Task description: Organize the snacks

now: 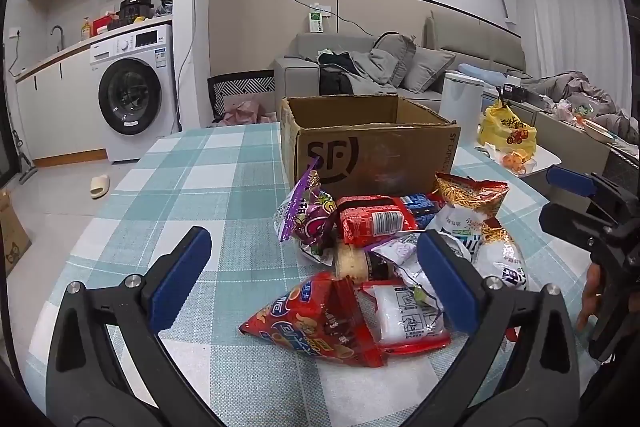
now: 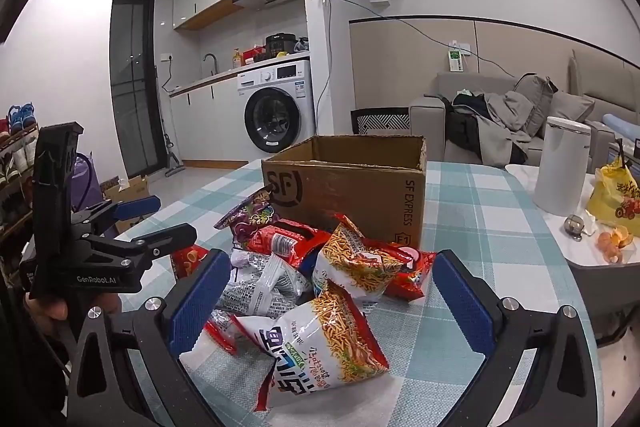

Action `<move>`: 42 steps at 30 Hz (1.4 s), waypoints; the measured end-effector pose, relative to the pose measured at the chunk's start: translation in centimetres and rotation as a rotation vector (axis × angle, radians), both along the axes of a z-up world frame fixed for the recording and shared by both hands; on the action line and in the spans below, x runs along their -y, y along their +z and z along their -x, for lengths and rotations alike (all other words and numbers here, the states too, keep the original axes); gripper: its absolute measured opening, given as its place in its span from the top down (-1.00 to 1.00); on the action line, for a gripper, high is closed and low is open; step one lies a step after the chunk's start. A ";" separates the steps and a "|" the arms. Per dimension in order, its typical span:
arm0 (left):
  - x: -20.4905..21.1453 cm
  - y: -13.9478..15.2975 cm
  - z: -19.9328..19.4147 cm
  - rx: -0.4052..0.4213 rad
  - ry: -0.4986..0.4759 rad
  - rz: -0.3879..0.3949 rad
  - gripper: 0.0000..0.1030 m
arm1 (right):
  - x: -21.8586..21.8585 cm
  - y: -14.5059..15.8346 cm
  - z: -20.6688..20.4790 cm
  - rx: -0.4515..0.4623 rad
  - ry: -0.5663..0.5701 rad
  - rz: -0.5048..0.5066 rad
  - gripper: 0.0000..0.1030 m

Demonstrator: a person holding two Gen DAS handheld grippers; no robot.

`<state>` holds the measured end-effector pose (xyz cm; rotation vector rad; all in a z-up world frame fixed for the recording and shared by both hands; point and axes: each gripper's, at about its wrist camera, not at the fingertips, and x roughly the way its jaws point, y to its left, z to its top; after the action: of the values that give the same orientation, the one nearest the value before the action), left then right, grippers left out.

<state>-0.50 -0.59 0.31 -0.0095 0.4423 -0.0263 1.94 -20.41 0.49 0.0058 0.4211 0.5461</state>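
Nearest the left gripper [image 1: 316,275], between its wide-open, empty jaws, lies a red snack bag [image 1: 320,319] on the checked table [image 1: 192,179]; its lower corner is hidden behind the gripper frame. Just right of it a clear-fronted packet [image 1: 404,311] sits partly covered by the right-hand finger. Beyond these, the pile of snacks thickens: a purple bag [image 1: 308,211] standing up on end, a red carton [image 1: 372,223] and a noodle bag [image 1: 472,195], with pieces underneath too overlapped to name.

From the right wrist view, the right gripper [image 2: 328,299] also stands fully spread and holds nothing. A large noodle packet [image 2: 320,343] lies between its fingers, its near edge cut off by the left-hand finger. Silver wrappers [image 2: 260,287] further in are crumpled and their print is unreadable.

Behind the pile, past both grippers, stands an open cardboard box [image 2: 352,187]; its inside cannot be seen from either angle. Right of the box, a yellow bag [image 2: 616,199] and orange peel [image 2: 614,241] rest on a white board [image 2: 592,255], partly cut off by the frame. Only fingertips of the person's hand [image 1: 590,299] show behind the right gripper.
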 end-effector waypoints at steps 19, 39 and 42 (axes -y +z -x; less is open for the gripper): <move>-0.2 0.1 0.1 -0.005 -0.005 0.004 -0.99 | -0.1 -0.1 -0.3 -0.009 0.003 0.009 -1.00; -0.4 -0.3 -0.3 -0.008 -0.007 0.006 -0.99 | -0.2 -0.1 -0.2 -0.007 0.005 0.011 -1.00; -0.3 -0.3 -0.3 -0.010 -0.005 0.007 -0.99 | -0.3 -0.1 -0.2 -0.007 0.008 0.013 -1.00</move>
<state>-0.21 -0.26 -0.02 -0.0149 0.4518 -0.0330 2.16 -20.14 0.44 -0.0063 0.4316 0.5516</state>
